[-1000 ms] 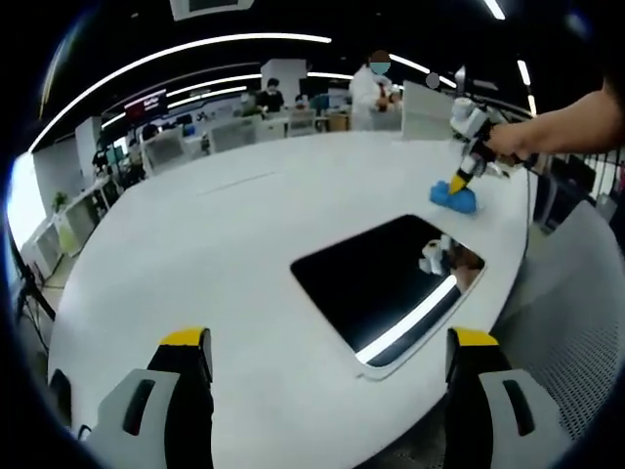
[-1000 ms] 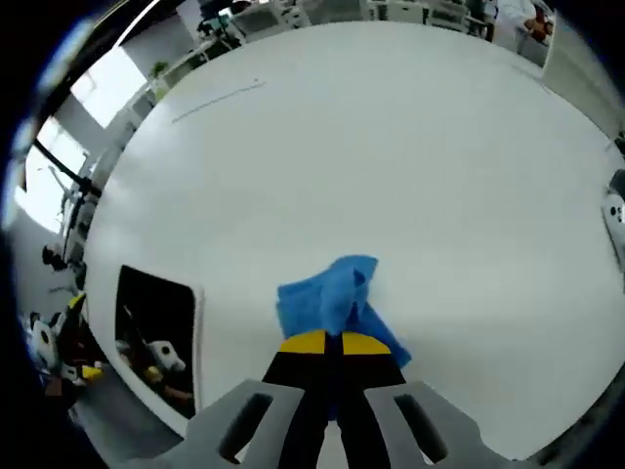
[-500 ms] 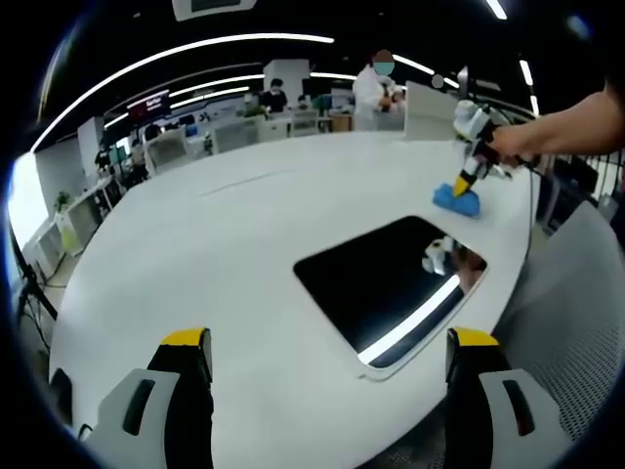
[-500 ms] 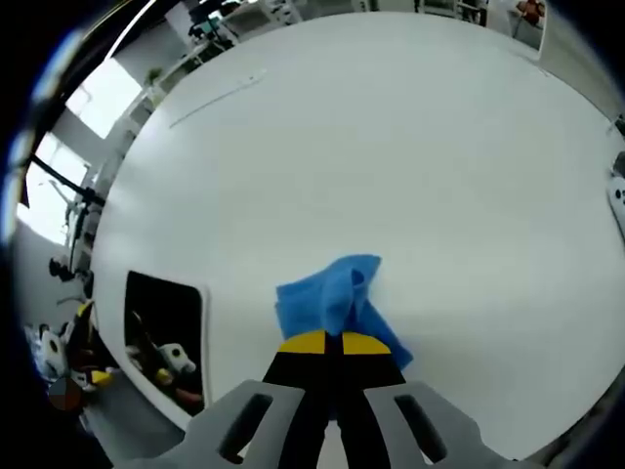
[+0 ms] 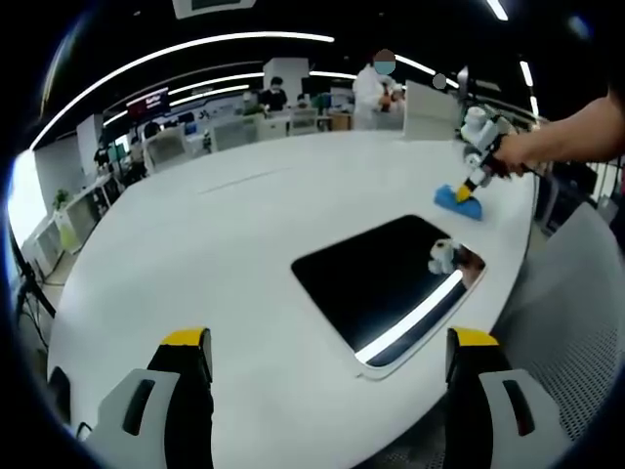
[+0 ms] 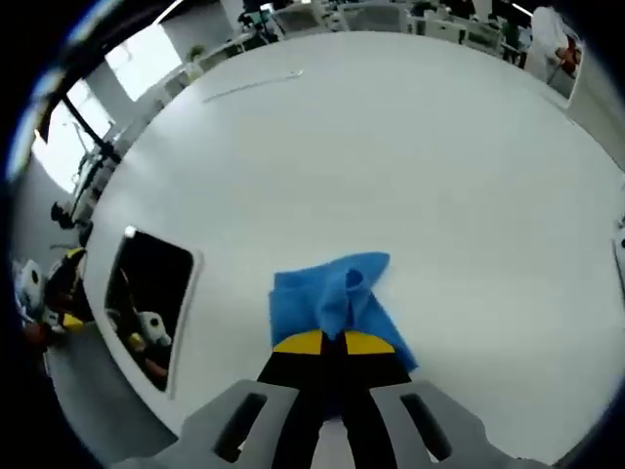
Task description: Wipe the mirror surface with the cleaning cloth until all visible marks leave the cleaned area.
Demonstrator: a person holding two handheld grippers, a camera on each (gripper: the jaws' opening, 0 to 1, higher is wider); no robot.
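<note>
A dark rectangular mirror (image 5: pixel 386 283) lies flat on the white round table (image 5: pixel 225 244), near its right edge. Beyond it lies the blue cleaning cloth (image 5: pixel 457 199), with my right gripper (image 5: pixel 473 186) shut on it, held by a person's hand. In the right gripper view the cloth (image 6: pixel 332 303) is bunched on the table just ahead of my shut right gripper (image 6: pixel 329 342), and the mirror (image 6: pixel 146 303) lies off to the left. My left gripper (image 5: pixel 327 357) is open over the table's near edge, short of the mirror, holding nothing.
Desks, chairs and people (image 5: pixel 376 88) stand in the office beyond the table. A grey mesh surface (image 5: pixel 576 313) lies off the table's right edge. A white panel (image 5: pixel 430 112) stands at the far side.
The right gripper with the cloth has shifted slightly farther from the mirror, still on the table. The left gripper has stayed put.
</note>
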